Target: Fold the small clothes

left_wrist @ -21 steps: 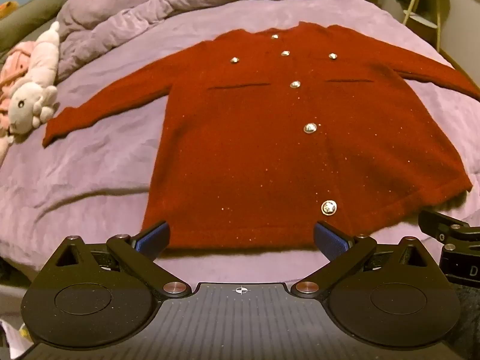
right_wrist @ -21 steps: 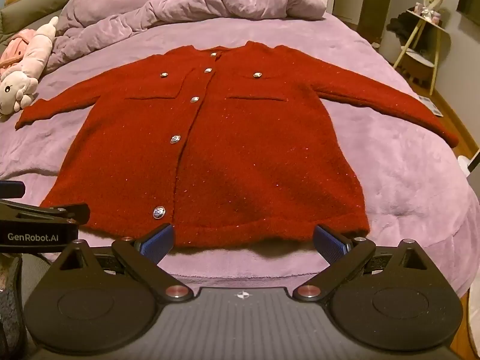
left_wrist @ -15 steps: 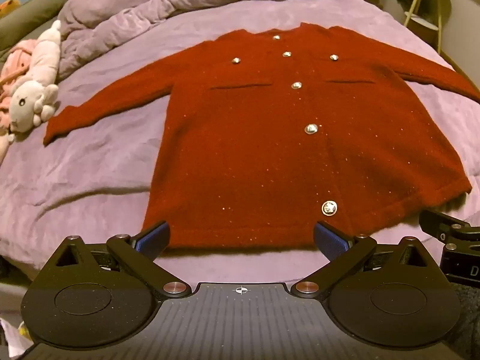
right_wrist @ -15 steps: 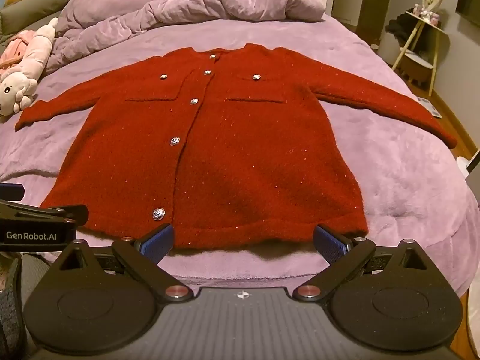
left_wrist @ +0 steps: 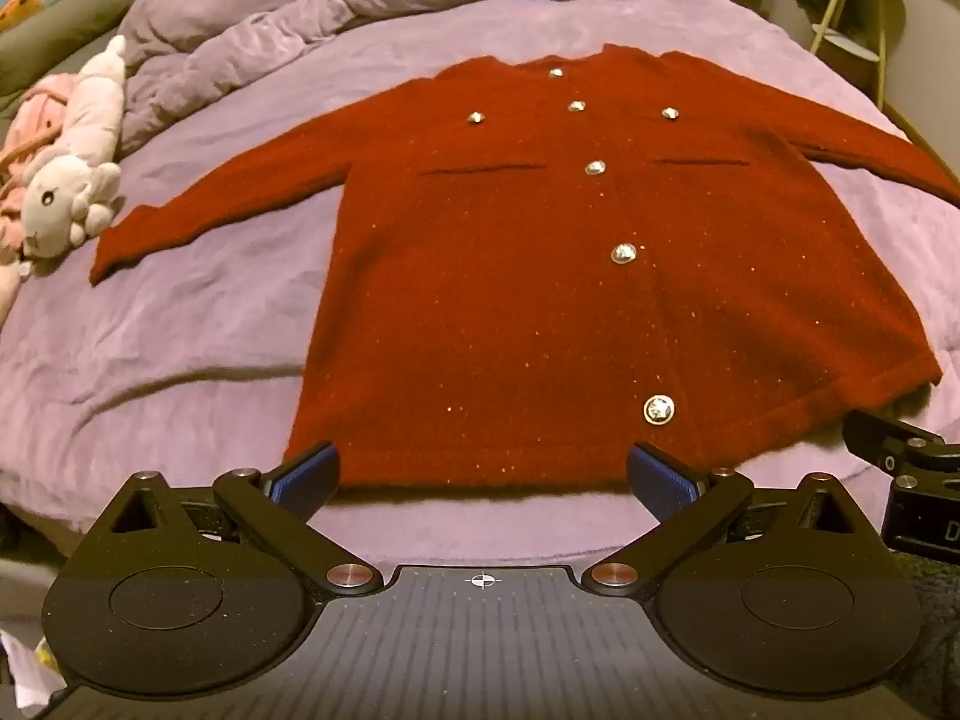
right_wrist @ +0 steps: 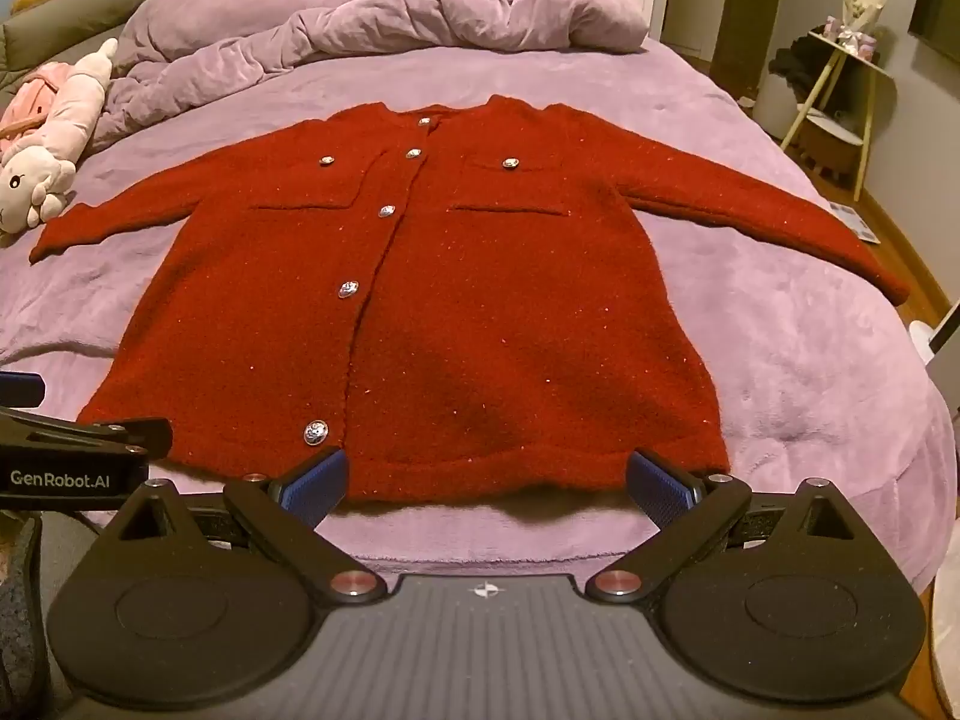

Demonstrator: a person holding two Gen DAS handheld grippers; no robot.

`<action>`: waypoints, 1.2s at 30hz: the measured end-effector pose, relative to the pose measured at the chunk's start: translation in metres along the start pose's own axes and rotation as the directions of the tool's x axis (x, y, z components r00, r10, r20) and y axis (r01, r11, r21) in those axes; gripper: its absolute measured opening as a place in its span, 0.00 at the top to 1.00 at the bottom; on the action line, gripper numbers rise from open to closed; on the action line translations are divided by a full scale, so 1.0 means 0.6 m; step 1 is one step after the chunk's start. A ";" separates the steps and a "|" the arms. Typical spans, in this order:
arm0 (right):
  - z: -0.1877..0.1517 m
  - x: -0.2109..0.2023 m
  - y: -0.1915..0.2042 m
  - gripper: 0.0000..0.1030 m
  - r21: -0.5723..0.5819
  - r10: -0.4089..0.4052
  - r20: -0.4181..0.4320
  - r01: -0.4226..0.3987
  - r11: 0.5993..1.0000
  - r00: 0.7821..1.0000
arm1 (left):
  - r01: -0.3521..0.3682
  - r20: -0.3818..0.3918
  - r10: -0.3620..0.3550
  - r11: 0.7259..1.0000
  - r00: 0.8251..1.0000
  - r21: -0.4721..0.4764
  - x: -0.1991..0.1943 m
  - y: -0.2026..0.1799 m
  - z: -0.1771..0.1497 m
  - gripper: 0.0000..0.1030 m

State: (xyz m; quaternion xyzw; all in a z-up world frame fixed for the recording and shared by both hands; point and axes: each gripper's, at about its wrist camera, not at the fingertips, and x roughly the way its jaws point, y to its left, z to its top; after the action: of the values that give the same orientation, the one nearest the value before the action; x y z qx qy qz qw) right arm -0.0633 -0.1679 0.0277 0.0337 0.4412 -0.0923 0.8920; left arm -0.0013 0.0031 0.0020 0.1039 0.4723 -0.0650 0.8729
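Observation:
A red buttoned cardigan (left_wrist: pixel 540 276) lies flat, front up, on the purple bed (left_wrist: pixel 150 324), both sleeves spread out sideways. It also shows in the right wrist view (right_wrist: pixel 480 300). My left gripper (left_wrist: pixel 483 474) is open and empty, its blue pads just short of the hem's left half. My right gripper (right_wrist: pixel 486 480) is open and empty, just short of the hem's right half. Each gripper's body shows at the edge of the other's view.
A crumpled purple duvet (right_wrist: pixel 360 18) lies at the head of the bed. A plush toy (left_wrist: pixel 66 180) lies by the left sleeve's cuff. A small side table (right_wrist: pixel 840 96) stands to the right of the bed. The bed's near edge is just below the hem.
Both grippers have crept slightly toward the hem. The cardigan has not moved and the jaws stay open.

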 end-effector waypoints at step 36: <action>0.006 -0.017 0.004 0.04 -0.014 -0.023 0.037 0.024 1.000 0.999 | -0.001 -0.003 0.001 1.000 1.000 -0.005 -0.009 0.000 -0.002 0.00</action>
State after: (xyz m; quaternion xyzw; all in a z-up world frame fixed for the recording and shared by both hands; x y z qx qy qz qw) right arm -0.0662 -0.1646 0.0379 0.0205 0.4259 -0.1004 0.8990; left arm -0.0056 0.0032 0.0061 0.1021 0.4736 -0.0633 0.8725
